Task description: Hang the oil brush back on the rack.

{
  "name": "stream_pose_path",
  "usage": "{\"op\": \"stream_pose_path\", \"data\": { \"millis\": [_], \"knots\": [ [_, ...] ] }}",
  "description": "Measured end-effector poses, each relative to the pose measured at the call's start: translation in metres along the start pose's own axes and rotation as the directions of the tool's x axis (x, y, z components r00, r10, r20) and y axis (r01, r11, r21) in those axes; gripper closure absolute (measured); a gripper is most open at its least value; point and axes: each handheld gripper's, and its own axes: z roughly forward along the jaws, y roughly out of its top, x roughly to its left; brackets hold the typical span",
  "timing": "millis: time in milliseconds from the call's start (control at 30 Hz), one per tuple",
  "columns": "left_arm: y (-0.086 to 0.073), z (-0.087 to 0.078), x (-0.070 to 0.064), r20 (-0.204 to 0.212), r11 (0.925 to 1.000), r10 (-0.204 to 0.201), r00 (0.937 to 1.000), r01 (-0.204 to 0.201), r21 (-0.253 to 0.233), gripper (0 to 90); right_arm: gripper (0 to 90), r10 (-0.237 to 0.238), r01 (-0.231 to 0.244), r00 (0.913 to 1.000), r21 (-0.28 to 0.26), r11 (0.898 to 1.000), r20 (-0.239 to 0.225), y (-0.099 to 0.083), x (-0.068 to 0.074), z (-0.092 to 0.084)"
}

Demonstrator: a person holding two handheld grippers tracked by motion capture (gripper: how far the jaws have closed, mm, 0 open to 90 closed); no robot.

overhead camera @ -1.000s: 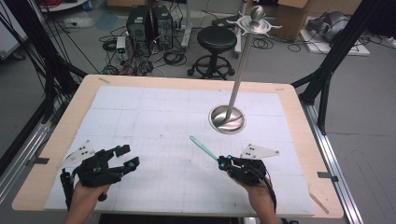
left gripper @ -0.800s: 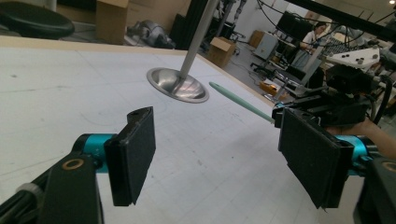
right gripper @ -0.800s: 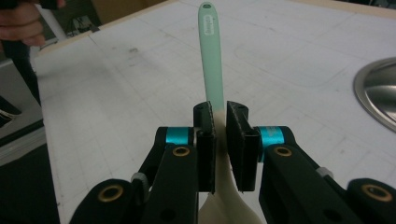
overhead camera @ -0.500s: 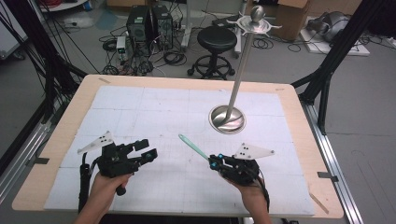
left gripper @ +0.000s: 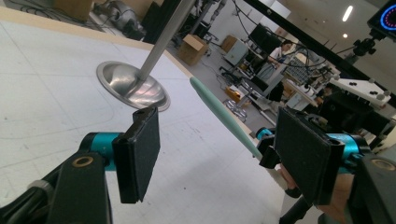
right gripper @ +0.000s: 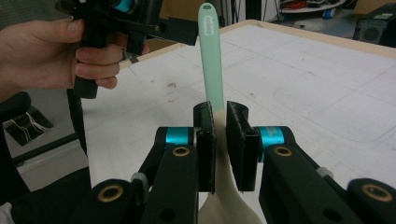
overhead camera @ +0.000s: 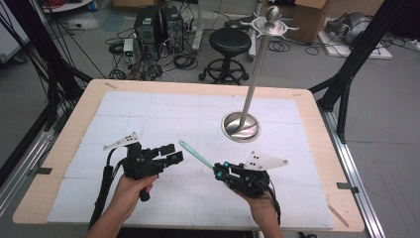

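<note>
The right gripper [overhead camera: 218, 173] is clamped on a mint-handled spatula [overhead camera: 195, 152], held off the table near the metal stand [overhead camera: 241, 125]. The left gripper [overhead camera: 173, 152], jaws apart and empty, sits just beside the handle tip, so a handover or hanging looks not yet done

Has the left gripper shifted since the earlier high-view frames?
Yes. The left gripper has moved right across the table, toward the stand's round metal base and the mint-handled utensil.

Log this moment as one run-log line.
right gripper: shut on mint-green spatula, handle end toward left gripper | left gripper: open, holding nothing, beside handle tip | metal stand: upright on table, untouched
</note>
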Motion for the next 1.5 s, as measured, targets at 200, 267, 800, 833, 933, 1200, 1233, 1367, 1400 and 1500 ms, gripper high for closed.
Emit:
{"op": "stream_pose_path", "data": {
  "millis": [200,267,800,833,933,1200,1233,1367,1400,1500],
  "knots": [
    [0.000,0.005,-0.003,0.026,0.9998,-0.020,0.9995,0.020,-0.003,36.1,82.7,-0.009,0.009,0.9999,-0.003,1.000,-0.009,0.001,0.004,0.004],
    [0.000,0.006,-0.004,0.034,0.9998,-0.021,0.9992,0.021,-0.003,38.3,82.7,-0.015,0.015,0.9998,-0.004,1.000,-0.016,0.003,0.006,0.006],
    [0.004,0.006,-0.003,0.069,0.9997,-0.025,0.9973,0.025,-0.001,55.2,82.6,-0.041,0.041,0.9989,0.006,0.999,-0.025,0.007,0.017,0.017],
    [0.005,0.006,-0.003,0.067,0.9995,-0.030,0.9973,0.031,-0.001,58.1,82.6,-0.041,0.041,0.9988,0.003,0.999,-0.025,0.008,0.017,0.018],
    [0.006,0.006,-0.003,0.049,0.9996,-0.027,0.9984,0.027,0.008,67.0,82.6,-0.055,0.055,0.9982,-0.001,0.998,-0.024,0.010,0.019,0.020],
    [0.009,0.005,-0.005,0.058,0.9993,-0.038,0.9976,0.038,-0.004,74.2,82.6,-0.062,0.062,0.9979,0.003,0.998,-0.021,0.012,0.021,0.022],
    [0.010,0.005,-0.005,0.062,0.9992,-0.041,0.9973,0.041,-0.002,74.6,82.5,-0.066,0.066,0.9977,0.001,0.998,-0.019,0.012,0.021,0.023],
    [0.010,0.004,-0.007,0.079,0.9988,-0.046,0.9958,0.047,-0.013,77.8,82.5,-0.065,0.065,0.9976,0.014,0.998,-0.023,0.012,0.022,0.025],
    [0.010,0.004,-0.007,0.092,0.9988,-0.046,0.9947,0.048,-0.012,79.0,82.5,-0.066,0.066,0.9976,0.016,0.998,-0.020,0.012,0.022,0.026],
    [0.012,0.004,-0.011,0.100,0.9992,-0.037,0.9943,0.038,-0.015,81.4,82.5,-0.071,0.071,0.9973,0.032,0.997,-0.022,0.011,0.023,0.030]
  ]
}}
